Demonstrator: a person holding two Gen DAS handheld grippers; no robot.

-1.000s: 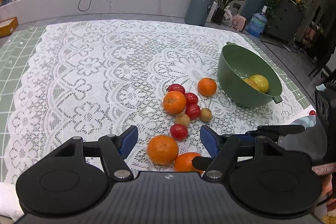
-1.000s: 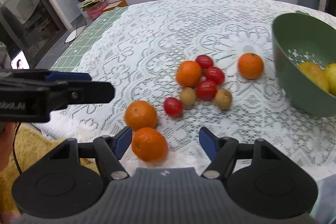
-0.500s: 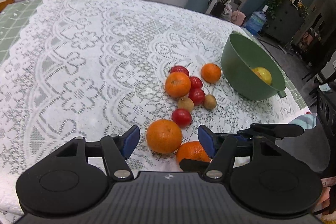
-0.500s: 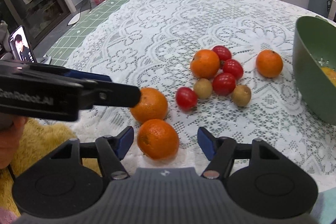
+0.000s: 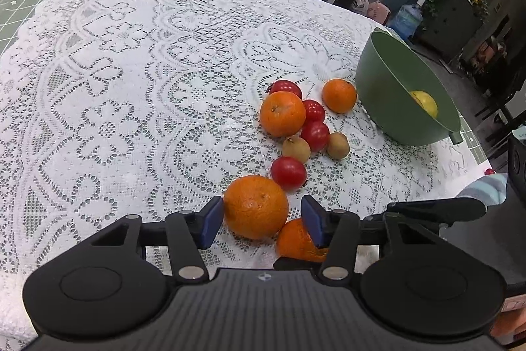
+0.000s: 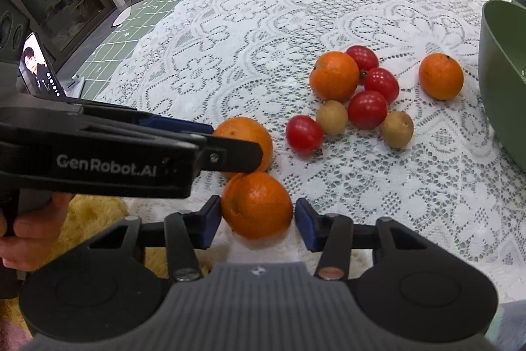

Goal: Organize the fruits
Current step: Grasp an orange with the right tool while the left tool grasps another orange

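Observation:
Two oranges lie side by side near the table's front edge. In the left wrist view one orange [image 5: 255, 207] sits between the fingers of my left gripper [image 5: 261, 219], whose jaws are closing. The left pad is at its skin and the right pad stands a little off. The other orange [image 6: 257, 204] lies between the pads of my right gripper [image 6: 258, 222], also closing, with a thin gap on its right side. Farther on lie two more oranges [image 5: 282, 113], several red tomatoes [image 5: 288, 172] and small brown fruits [image 5: 338, 145]. A green bowl [image 5: 388, 94] at right holds a yellow fruit [image 5: 425, 102].
White lace cloth [image 5: 131, 87] covers the table, with green checked cloth at its left edge. A phone [image 6: 36, 71] stands off the table at left. A hand [image 6: 23, 236] holds the left gripper above a yellow rug. The bowl's handle [image 5: 455, 136] juts toward the right table edge.
Both grippers have sunk toward the table and come forward over the two near oranges. Their jaws have narrowed around the fruit.

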